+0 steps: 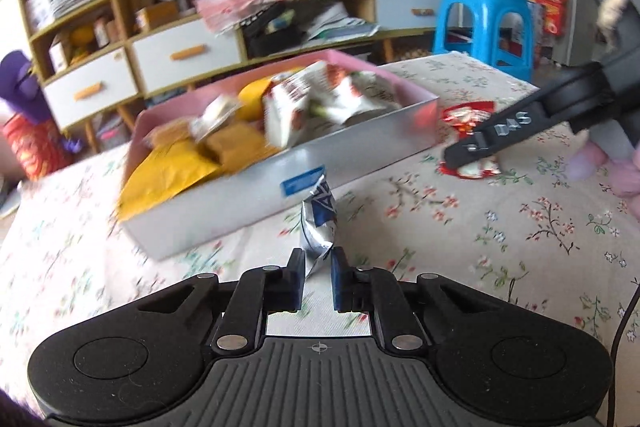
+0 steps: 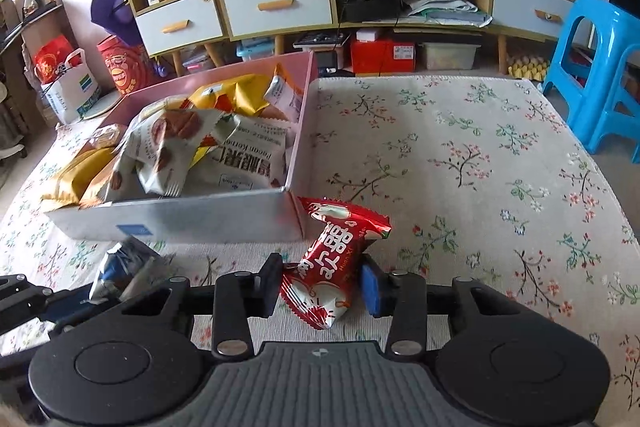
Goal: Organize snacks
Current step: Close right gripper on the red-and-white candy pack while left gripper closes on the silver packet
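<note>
Left wrist view: we're holding the left gripper [image 1: 317, 267] low over the floral tablecloth [image 1: 500, 227], just in front of the box [image 1: 224, 203]. Its blue pads [image 1: 339, 279] are sitting narrowly apart with the tail of a silver-blue snack packet [image 1: 319, 223] between them. The packet is standing up from the jaws toward the box's near wall, touching or almost touching it; the blur is keeping us from telling whether both pads are actually pressing on it. The box is pink inside, grey-white outside, and is already carrying a heap of yellow and white-brown snack bags [image 1: 320, 99]. At the right, we're seeing the right gripper [image 1: 472, 153] reaching onto a red snack packet [image 1: 468, 123] lying beside the box's right corner.

Right wrist view: we're holding the right gripper [image 2: 320, 285] about half open, with the red snack packet [image 2: 332, 259] standing between the fingers. The left finger is touching the packet; the blue pad [image 2: 370, 287] on the right is right beside it, contact unclear. The packet's top is leaning against the box [image 2: 180, 219] at its near right corner, on the tablecloth [image 2: 480, 167]. The silver-blue snack packet [image 2: 120, 267] is showing at lower left, blurred, at the left gripper's fingers [image 2: 24, 293]. The box's snack bags [image 2: 180, 147] are piled high.
</note>
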The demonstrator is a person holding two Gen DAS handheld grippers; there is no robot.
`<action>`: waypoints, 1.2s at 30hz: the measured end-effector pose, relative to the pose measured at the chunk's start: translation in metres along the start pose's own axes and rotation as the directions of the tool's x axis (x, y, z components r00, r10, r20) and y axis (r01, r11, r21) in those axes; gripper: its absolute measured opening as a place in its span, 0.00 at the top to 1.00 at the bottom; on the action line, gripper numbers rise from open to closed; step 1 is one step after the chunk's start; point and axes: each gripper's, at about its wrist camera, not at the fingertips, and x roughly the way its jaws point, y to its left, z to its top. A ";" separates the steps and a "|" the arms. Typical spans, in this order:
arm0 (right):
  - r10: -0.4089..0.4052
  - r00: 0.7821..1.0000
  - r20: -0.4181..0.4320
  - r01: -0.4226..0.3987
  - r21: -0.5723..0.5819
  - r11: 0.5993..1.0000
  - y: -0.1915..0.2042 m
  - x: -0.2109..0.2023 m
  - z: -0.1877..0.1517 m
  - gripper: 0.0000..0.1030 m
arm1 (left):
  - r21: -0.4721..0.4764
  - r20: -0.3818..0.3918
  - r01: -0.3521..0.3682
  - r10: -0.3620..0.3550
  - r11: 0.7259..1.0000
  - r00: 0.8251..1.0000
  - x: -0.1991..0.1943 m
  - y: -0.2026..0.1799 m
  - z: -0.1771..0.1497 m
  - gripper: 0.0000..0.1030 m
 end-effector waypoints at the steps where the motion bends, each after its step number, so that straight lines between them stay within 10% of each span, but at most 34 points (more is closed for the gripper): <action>1: 0.006 1.000 -0.005 -0.006 -0.001 1.000 0.001 -0.002 -0.002 0.71 | -0.012 -0.006 -0.004 0.004 1.000 1.000 -0.002 0.002 -0.002 0.90; 23: 0.110 0.990 -0.084 -0.121 -0.132 0.984 0.033 -0.030 -0.031 0.70 | -0.163 -0.018 0.000 -0.003 0.987 1.000 -0.029 0.032 -0.037 0.84; 29: 0.115 0.990 -0.081 -0.122 -0.094 0.988 0.027 -0.028 -0.028 0.70 | -0.166 0.038 0.083 -0.078 0.983 0.996 -0.015 0.035 -0.022 0.45; 36: 0.111 0.991 -0.077 -0.120 -0.116 0.986 0.030 -0.024 -0.028 0.69 | -0.177 0.032 0.092 -0.088 0.980 0.996 0.006 0.027 -0.006 0.44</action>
